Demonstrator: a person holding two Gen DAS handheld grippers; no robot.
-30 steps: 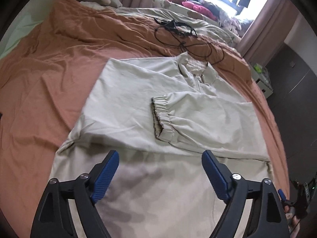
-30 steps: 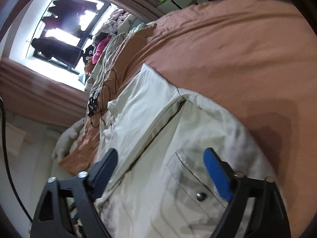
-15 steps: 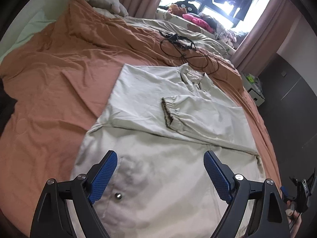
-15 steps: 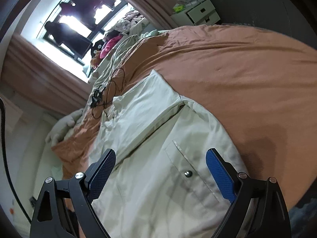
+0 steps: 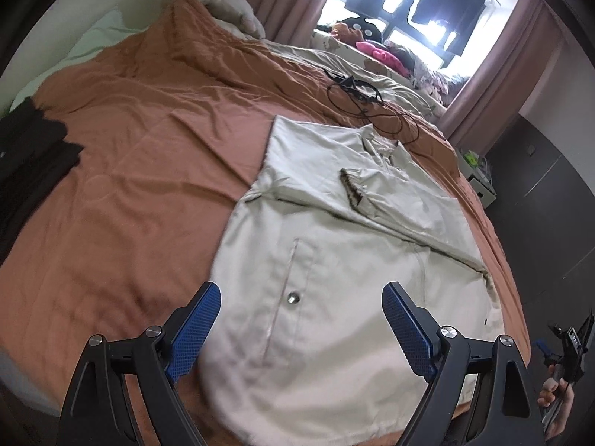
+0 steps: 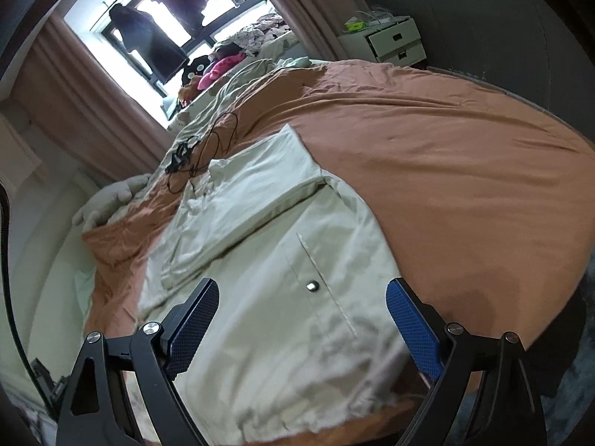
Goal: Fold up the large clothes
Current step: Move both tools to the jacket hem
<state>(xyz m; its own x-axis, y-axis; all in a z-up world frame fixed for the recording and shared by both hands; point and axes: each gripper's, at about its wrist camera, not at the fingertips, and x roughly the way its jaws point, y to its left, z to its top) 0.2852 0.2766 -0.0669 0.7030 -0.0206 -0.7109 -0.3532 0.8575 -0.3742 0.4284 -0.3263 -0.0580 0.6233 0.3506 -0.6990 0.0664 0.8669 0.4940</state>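
Jacket (image 5: 334, 260) flat on bed (image 5: 148, 171); each hand-held gripper (image 5: 301, 330) (image 6: 303, 330) spread, empty.

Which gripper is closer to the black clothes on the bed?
Left. The left gripper hangs over the jacket's hem nearer the black clothes; the right gripper is over the hem's opposite end.

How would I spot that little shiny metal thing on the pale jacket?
Find the big bed with the orange cover; a beige jacket lies flat on it. On the jacket's near half, beside a long straight pocket seam, sits the snap button, the only round silver spot on the plain cloth.
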